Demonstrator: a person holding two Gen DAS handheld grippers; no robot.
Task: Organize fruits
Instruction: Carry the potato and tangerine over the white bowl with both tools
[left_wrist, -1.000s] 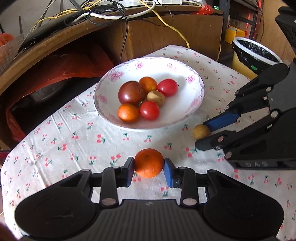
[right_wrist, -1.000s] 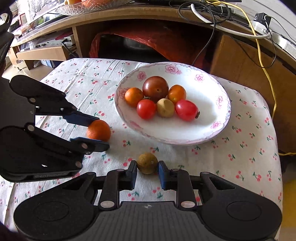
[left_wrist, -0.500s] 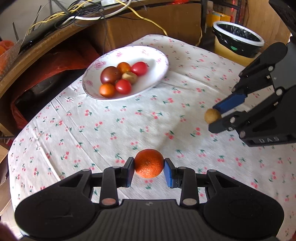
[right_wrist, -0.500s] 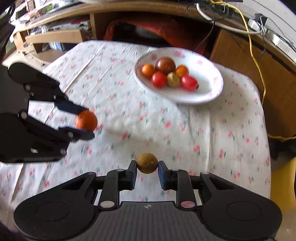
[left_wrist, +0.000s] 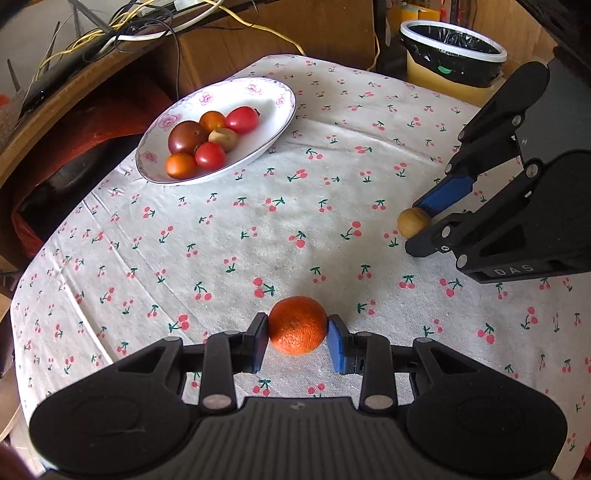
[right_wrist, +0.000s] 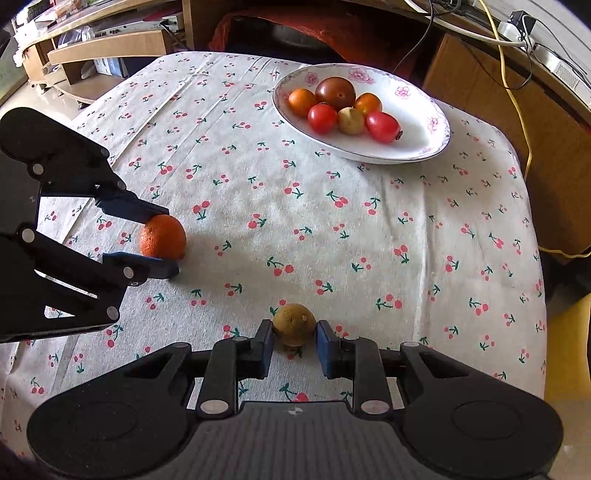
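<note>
A flowered white plate (left_wrist: 275, 105) at the far side of the cherry-print table holds several small tomatoes and one brown fruit. My left gripper (left_wrist: 297, 329) is shut on an orange (left_wrist: 297, 325), low over the near part of the cloth. From the right wrist, the same orange (right_wrist: 162, 236) shows at the left between the left gripper's fingers, touching or nearly touching the cloth. My right gripper (right_wrist: 294, 334) is shut on a small round brown fruit (right_wrist: 293, 324), also low over the cloth. That brown fruit (left_wrist: 413, 223) appears at the right in the left wrist view.
A black-lined yellow bin (left_wrist: 452, 48) stands beyond the table's far right corner. A wooden desk with tangled cables (left_wrist: 110, 33) and a cardboard box (left_wrist: 295, 29) rise behind the plate. The cloth drops off at the right edge (right_wrist: 535, 229). Low wooden shelves (right_wrist: 110, 48) stand at far left.
Both grippers have drawn back from the plate toward the near side of the table, each carrying its fruit. They now sit lower over the cloth and wider apart.
</note>
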